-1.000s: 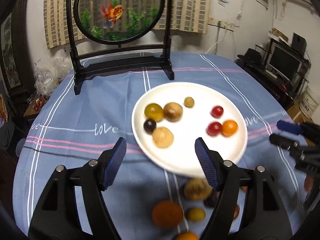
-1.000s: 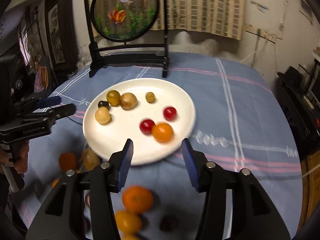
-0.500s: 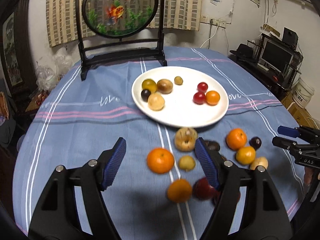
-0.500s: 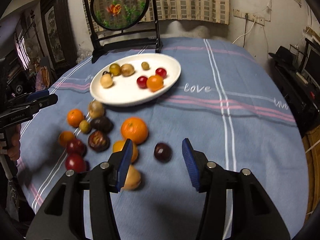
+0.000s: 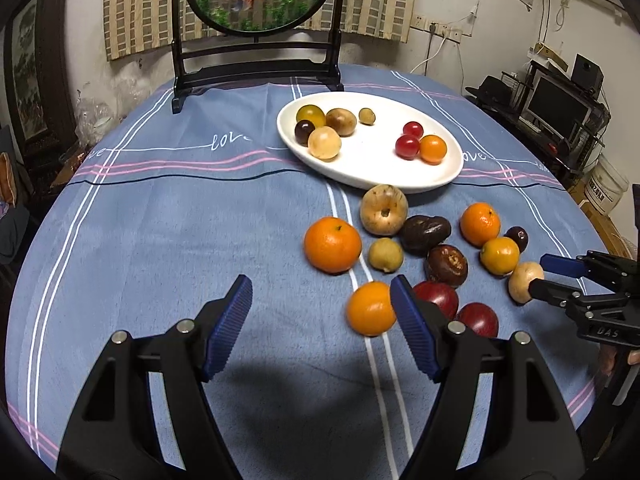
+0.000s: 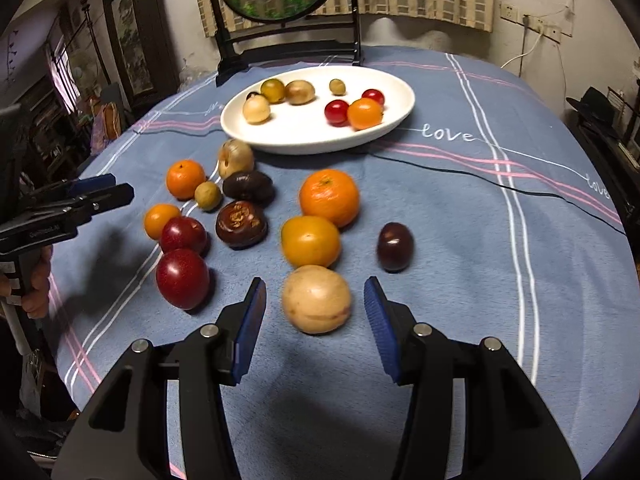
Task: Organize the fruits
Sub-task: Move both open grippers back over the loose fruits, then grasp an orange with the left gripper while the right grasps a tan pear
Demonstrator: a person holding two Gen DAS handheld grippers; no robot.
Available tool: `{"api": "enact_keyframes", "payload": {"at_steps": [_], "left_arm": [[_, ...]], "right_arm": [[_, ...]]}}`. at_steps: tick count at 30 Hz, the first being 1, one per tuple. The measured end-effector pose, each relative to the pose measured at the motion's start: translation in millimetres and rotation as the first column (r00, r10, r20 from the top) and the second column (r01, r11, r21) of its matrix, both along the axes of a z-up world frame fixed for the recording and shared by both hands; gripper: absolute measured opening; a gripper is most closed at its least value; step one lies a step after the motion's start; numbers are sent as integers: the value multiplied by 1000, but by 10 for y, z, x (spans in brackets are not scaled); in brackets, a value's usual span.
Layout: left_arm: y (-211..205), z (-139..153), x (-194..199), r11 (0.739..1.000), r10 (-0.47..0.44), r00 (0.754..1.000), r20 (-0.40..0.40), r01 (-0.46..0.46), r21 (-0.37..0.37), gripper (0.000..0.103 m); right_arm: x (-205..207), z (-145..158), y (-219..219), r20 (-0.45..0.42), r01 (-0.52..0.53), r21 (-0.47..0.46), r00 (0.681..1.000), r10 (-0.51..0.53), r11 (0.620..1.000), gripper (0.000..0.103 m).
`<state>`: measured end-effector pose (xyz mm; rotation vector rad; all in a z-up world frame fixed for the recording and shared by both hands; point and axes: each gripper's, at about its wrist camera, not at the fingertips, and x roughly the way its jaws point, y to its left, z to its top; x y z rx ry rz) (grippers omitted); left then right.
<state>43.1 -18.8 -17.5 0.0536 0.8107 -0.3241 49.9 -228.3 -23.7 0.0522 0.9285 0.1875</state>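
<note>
Loose fruits (image 6: pixel 248 216) lie scattered on the bench's blue cloth (image 5: pixel 160 240) just in front of the white plate (image 6: pixel 312 140), which holds eight smaller ones. The right gripper (image 6: pixel 316 320) hovers with fingers apart around a pale tan fruit (image 6: pixel 316 298). The left gripper (image 5: pixel 320 320) has fingers spread, empty, beside a small orange (image 5: pixel 370 308).

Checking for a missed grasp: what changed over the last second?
Both grippers pulled back from over the white plate toward the near table edge; the right gripper now straddles a pale tan fruit. The left gripper is open over cloth. Nothing grasped or released; fruit unmoved.
</note>
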Motion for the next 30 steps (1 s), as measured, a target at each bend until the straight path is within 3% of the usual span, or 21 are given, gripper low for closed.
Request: {"api": "enact_keyframes", "payload": {"at_steps": [4,5,9,17,22,30], "left_arm": [[3,-22,-22,1000,-12,1000,-6,12,1,73],[-5,-35,-26,1000,-19,1000,-10,19,3,73],[-65,-96,-56,998,-54,998,-21,54,26,73],[-247,-227,-58,991,-112,993,-46,116,73,72],[-286,-345,47,990,-113,989,-90,120,80,60],[-368,-449,215,990,-101,986,-129,113,86,50]], "right_arm": [[64,-122,35,-33,20,-34,999,-21,999,51],[63,-135,47,-29,18,-44,999,-19,999,39],[-9,-133,84,2,7,-61,1000,-7,998,40],[-128,-132,-57,13,42,-9,999,-42,999,40],[-170,-106,-76,24,39,-5,999,-39,999,40],[-207,-97,-104,25,44,-14,999,-44,999,40]]}}
